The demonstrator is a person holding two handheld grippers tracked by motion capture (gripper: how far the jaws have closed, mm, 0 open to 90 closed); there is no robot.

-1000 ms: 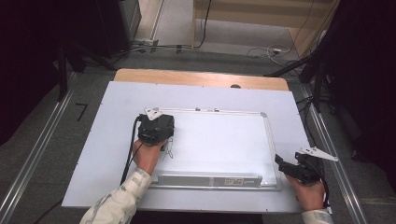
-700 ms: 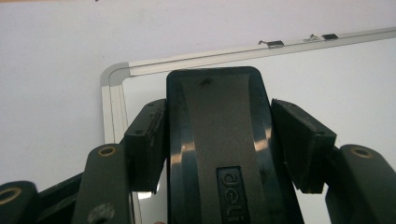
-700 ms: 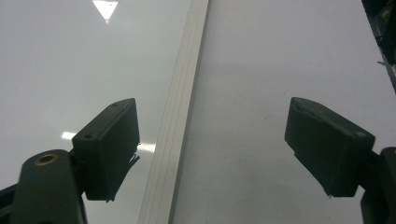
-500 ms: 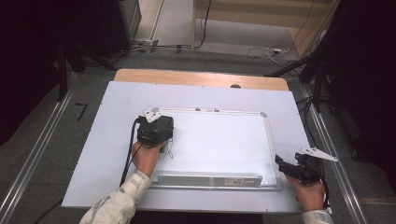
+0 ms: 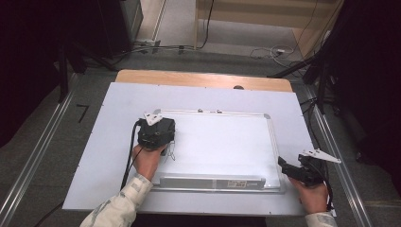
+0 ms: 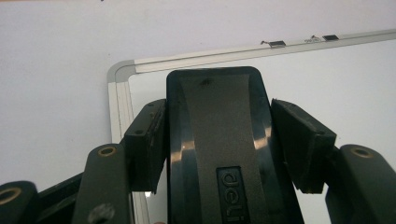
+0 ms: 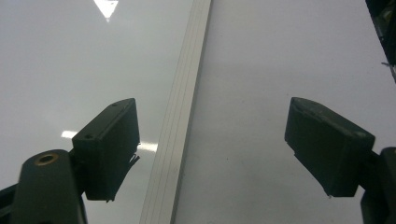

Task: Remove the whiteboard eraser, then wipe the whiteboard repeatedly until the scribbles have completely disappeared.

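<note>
The black deli whiteboard eraser [image 6: 219, 154] sits clamped between the left gripper's [image 6: 219, 140] two jaws, pads pressed on both its sides, so that claw is closed down tight on it. In the high view the eraser is tucked under the left gripper [image 5: 156, 132], over the left part of the whiteboard [image 5: 222, 146], close to the top-left corner of its frame. You can see that rounded corner just beyond the eraser in the left gripper view, plus two little metal clips on the top rail.

The whiteboard lies flat on a pale sheet [image 5: 94, 156] covering the table, with its marker tray [image 5: 208, 182] along the near edge.

The right gripper [image 5: 295, 166] is at the board's right edge near the lower corner. In its own view its jaws stand wide apart with nothing between them, straddling the aluminium frame strip [image 7: 180, 130].
</note>
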